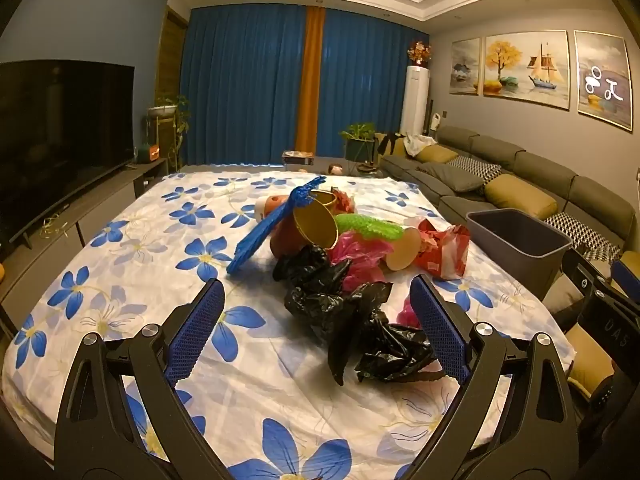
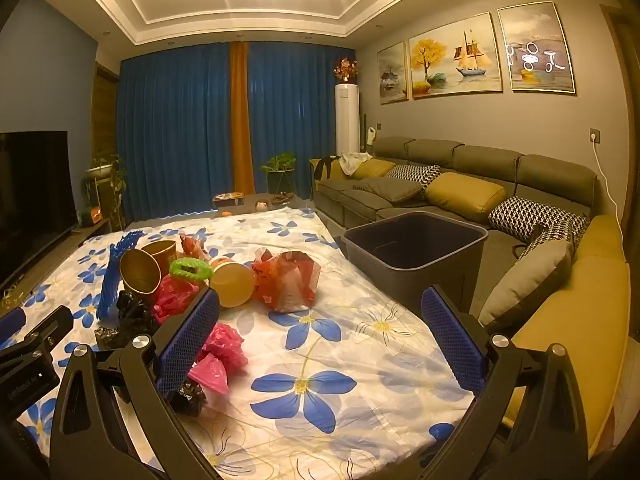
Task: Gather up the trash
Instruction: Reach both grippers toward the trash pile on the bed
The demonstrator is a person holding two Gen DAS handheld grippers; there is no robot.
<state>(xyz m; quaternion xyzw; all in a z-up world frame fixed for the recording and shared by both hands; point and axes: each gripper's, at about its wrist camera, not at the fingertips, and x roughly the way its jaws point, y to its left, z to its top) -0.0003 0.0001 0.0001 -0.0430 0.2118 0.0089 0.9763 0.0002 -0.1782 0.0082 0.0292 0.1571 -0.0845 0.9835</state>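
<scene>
While both sets of jaws gape empty, grey bin [image 2: 416,246] beside heaped trash [image 1: 340,248], interior bare

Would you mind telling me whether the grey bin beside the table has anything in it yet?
It looks empty: the right wrist view looks into the grey bin and shows only dark bare walls, though its very bottom is hidden.

You have a big surface [image 1: 120,280] with a white cloth full of blue flowers. On it lie black bags [image 1: 344,308], pink bags [image 2: 224,344], a red bag [image 2: 288,280], a green ring [image 2: 190,269], gold cups [image 2: 140,270], and a blue net [image 1: 272,228], close together.
</scene>
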